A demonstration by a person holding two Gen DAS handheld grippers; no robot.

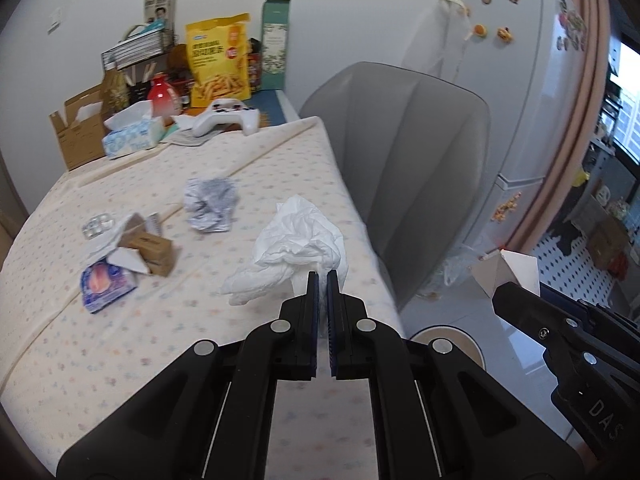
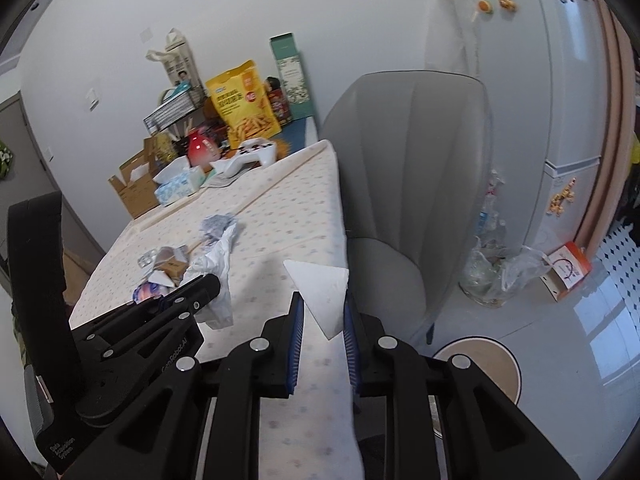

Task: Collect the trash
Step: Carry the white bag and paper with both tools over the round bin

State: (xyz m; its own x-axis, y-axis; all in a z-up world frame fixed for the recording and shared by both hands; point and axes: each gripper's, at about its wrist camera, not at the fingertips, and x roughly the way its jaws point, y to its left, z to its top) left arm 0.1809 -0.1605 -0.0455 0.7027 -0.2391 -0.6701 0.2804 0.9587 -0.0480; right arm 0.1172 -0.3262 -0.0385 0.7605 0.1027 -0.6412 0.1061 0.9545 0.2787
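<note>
My left gripper (image 1: 322,280) is shut on a crumpled white plastic bag (image 1: 296,240) held just above the tablecloth near the table's right edge; it also shows in the right wrist view (image 2: 218,272). My right gripper (image 2: 323,300) is shut on a white piece of card (image 2: 322,294), held past the table's right edge; it shows in the left wrist view (image 1: 506,272). On the table lie a crumpled silver wrapper (image 1: 210,204), a torn brown carton (image 1: 150,248), a blister pack (image 1: 98,224) and a blue-pink packet (image 1: 106,284).
A grey chair (image 1: 404,184) stands against the table's right side. A tissue box (image 1: 134,134), game controller (image 1: 228,118), snack bag (image 1: 218,60) and cardboard box (image 1: 78,132) crowd the table's far end. A fridge (image 1: 516,80), a clear bag of bottles (image 2: 492,268) and a round floor mat (image 2: 476,364) are on the right.
</note>
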